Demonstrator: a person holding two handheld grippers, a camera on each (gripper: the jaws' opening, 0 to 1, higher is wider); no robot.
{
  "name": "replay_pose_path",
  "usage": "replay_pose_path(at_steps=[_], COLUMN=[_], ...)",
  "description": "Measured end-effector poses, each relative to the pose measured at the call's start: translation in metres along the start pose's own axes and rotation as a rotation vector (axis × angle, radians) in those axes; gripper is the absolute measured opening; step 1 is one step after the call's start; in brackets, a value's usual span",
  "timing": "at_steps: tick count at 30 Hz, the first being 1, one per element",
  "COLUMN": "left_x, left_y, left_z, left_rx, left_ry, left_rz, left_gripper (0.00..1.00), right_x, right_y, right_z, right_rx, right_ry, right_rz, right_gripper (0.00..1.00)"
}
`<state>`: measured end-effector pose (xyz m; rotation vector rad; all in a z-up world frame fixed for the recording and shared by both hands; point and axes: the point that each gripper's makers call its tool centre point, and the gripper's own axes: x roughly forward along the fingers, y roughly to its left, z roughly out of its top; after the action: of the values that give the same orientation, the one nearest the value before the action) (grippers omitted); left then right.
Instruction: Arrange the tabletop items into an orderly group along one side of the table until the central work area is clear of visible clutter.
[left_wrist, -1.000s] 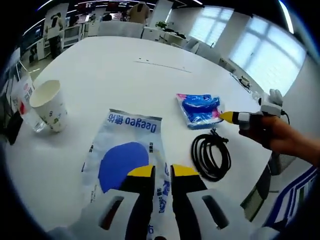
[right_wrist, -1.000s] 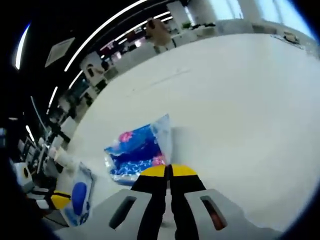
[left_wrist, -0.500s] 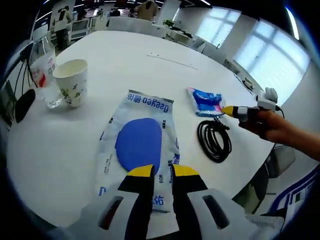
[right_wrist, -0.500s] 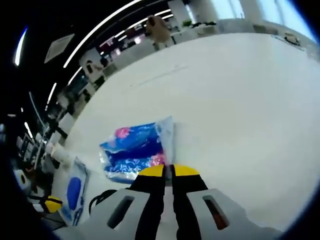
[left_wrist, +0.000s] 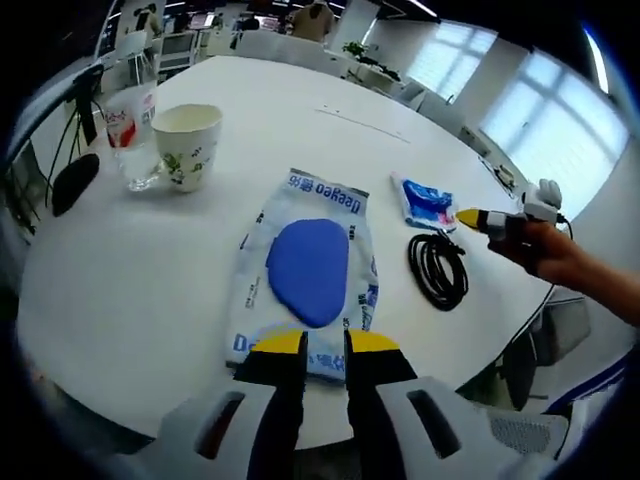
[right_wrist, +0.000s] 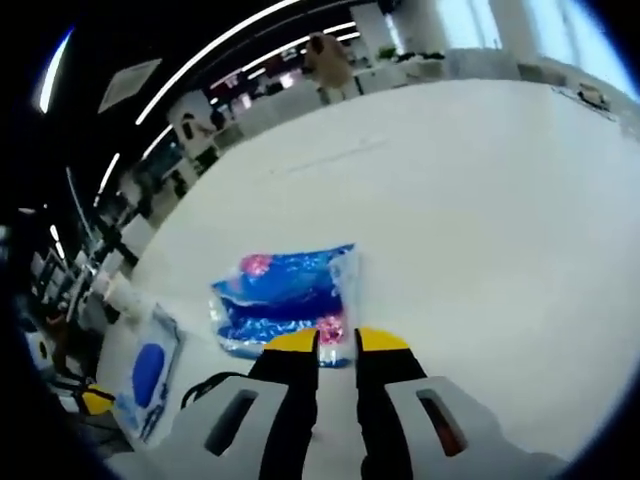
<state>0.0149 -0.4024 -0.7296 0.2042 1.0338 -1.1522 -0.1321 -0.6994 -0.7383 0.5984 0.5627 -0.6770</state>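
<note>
A paper cup (left_wrist: 187, 146) with a leaf print stands upright on the white worktop (left_wrist: 120, 270), open at the top; what is inside cannot be told. Touching or just beside it, on the side away from the middle of the worktop, stands a clear plastic bottle (left_wrist: 131, 126) with a red label, its contents unreadable.

In the left gripper view the left gripper (left_wrist: 323, 346) has its yellow-tipped jaws pressed close on the near edge of a flat clear bag (left_wrist: 307, 268) holding a blue oval piece. The bag lies flat with its long axis running straight away from the jaws, its printed end at the far side. To the right of the bag lies a coiled black cable (left_wrist: 437, 270), and just beyond the cable a small blue packet (left_wrist: 426, 202).

The right gripper (right_wrist: 334, 341) shows in its own view with jaws slightly parted, a narrow gap between the tips, which sit at the near edge of the blue packet (right_wrist: 285, 298); whether they grip it cannot be told. The packet lies flat with its long axis across the jaws. Further left in that view lie the cable (right_wrist: 205, 388) and the clear bag (right_wrist: 148, 375). A hand (left_wrist: 545, 252) holding the right gripper enters the left gripper view from the right.
</note>
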Motion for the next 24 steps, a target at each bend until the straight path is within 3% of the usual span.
replay_pose_path(at_steps=[8, 13, 21, 24], left_x=[-0.009, -0.014, -0.017, -0.018], left_y=[0.007, 0.008, 0.012, 0.013], left_z=[-0.02, -0.029, -0.034, -0.039], left_rx=[-0.053, -0.074, -0.109, -0.118], left_ry=[0.022, 0.033, 0.036, 0.044], left_rz=[0.009, 0.011, 0.017, 0.01], left_gripper=[0.12, 0.12, 0.13, 0.14], right_x=[-0.003, -0.003, 0.011, 0.02], right_y=[0.011, 0.028, 0.066, 0.091], right_z=[0.0, 0.006, 0.015, 0.014], right_rx=[-0.043, -0.133, -0.225, -0.273], right_ry=[-0.002, -0.004, -0.003, 0.009], right_rz=[0.008, 0.029, 0.082, 0.141], right_gripper=[0.14, 0.15, 0.16, 0.19])
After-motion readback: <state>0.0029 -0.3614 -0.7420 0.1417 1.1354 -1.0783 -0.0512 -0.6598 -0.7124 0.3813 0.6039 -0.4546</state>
